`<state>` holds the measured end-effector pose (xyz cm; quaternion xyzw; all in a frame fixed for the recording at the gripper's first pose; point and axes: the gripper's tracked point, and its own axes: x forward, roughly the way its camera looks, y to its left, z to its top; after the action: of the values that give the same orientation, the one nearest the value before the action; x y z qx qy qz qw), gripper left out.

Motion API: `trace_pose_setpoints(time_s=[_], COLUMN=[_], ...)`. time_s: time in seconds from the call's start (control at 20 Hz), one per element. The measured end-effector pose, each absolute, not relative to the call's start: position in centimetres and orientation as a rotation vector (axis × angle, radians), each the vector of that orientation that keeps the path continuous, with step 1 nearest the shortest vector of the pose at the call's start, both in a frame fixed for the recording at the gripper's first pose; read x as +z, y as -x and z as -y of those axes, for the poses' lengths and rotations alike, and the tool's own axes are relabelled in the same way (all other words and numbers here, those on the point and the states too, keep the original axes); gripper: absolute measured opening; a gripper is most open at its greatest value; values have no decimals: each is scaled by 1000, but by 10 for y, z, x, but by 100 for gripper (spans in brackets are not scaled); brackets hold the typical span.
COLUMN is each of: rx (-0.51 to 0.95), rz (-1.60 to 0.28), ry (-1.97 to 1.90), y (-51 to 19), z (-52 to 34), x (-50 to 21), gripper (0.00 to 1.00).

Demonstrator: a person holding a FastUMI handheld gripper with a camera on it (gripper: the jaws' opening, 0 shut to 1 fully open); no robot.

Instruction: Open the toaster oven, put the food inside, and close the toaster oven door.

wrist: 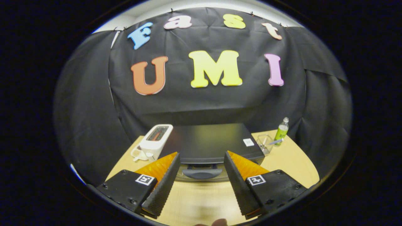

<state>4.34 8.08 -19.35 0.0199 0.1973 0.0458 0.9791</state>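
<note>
We see the oven (pixel 209 141) standing at the middle of the desk (pixel 292 160), towards its back edge, a dark box seen from above and in front. Its door is shut, and the door's handle (pixel 198 172) shows as a curved grey bar low on the front, just ahead of the fingers and in line with the gap between them.

We judge the oven heavy and stiff, unlikely to slide from a light pull. The door is probably hinged along its bottom and partly glass, so we would take it by the handle alone, hooking over the bar or pinching it at its middle, and swing it down gently, not yank. The bar looks smooth and may be slippery.

The gripper (pixel 201 179) hangs above the desk's front part with its fingers (pixel 163 185) spread wide. They hold nothing and touch nothing; bare desk lies between them.

A white toaster (pixel 156 139) stands just beside the oven near the desk's left edge, with small pale pieces (pixel 138 153) at its foot, perhaps the food, though we cannot tell. Near the right back corner sit a clear box (pixel 264 142) and a green bottle (pixel 281 130), well apart from the fingers.
</note>
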Motion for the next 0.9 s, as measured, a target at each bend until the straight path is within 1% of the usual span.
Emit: trace_pose_setpoints(time_s=[0.25, 0.45, 0.7, 0.9], rx=[91, 77, 69, 57], rz=[-255, -177, -176, -197], ry=[-97, -71, -129, -140], y=[-11, 23, 59, 67], z=[-76, -66, -57, -44], x=[-117, -80, -80, -92], gripper=[93, 94, 95, 97])
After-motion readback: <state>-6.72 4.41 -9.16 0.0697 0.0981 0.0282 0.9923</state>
